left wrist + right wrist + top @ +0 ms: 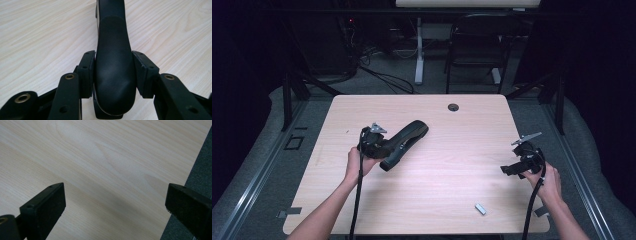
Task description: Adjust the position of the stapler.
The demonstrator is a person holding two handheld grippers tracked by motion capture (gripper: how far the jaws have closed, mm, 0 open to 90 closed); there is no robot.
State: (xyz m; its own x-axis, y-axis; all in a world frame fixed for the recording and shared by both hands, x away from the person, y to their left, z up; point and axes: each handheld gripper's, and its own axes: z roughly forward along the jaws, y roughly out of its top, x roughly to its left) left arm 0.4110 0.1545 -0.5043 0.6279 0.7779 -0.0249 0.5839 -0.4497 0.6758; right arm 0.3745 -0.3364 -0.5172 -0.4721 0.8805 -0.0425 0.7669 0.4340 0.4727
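Black stapler (113, 72) clamped at rear in left gripper (113, 75); right gripper (115, 205) wide, empty. Risk: smooth rounded body slipping, twisting from pads.

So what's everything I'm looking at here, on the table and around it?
Big black curved plastic stapler: one, black, left of the table's middle, its near end clamped between the left claw's pads.
Small grey strip of metal, perhaps staples: one, silver-grey, near the front right of the table.
Light wooden table: one, pale wood, centre, with a dark round cable hole at its far edge.
Black folding chair: one, black, on the floor beyond the table.
White table leg: one, white, beyond the table, left of the chair.
Left claw: one, black, shut on the stapler.
Right claw: one, black, open, above the table's right edge.
Person's hands: two, left hand, right hand.
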